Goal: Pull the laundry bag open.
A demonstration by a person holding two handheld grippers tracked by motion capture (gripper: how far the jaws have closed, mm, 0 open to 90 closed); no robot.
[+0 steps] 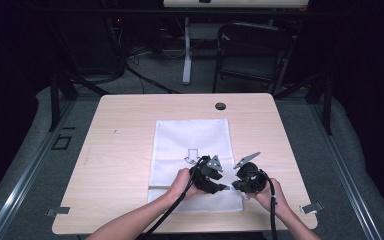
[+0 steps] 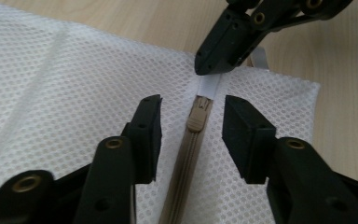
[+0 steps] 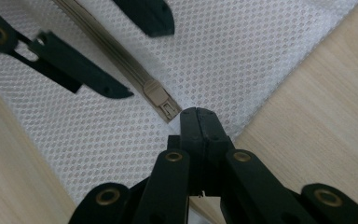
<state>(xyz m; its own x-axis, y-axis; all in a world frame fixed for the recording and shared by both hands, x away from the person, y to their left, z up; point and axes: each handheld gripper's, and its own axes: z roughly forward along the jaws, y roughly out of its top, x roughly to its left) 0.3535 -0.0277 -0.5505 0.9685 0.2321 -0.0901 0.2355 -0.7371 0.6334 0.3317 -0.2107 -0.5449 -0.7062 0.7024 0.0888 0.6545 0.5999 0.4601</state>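
White mesh fabric makes up the single laundry bag (image 1: 190, 150), one item, lying flat on the near half of the pale wood-grain desk (image 1: 115, 150), with its near edge close to the desk's front. One beige zipper (image 2: 186, 163) runs across the bag near that edge, and its one beige slider (image 2: 199, 114) sits near the end of the track, just short of a white tab (image 2: 210, 84). Two black hand-held grippers are present. On the left gripper (image 2: 191, 123) the fingers (image 2: 147, 130) stand spread, one on each side of the slider, not pressing on it. On the right gripper (image 3: 198, 116) the fingers are pressed together at the zipper's end; in the left gripper view their tips rest on the white tab, though whether fabric is caught between them cannot be told. Two bare forearms enter from the near side. One dark round grommet (image 1: 220, 106) is set in the desk near its far edge. Beyond the desk the room is dark, with grey carpet, one black folding chair (image 1: 252, 50), one white table leg (image 1: 186, 50) and loose cables on the floor.
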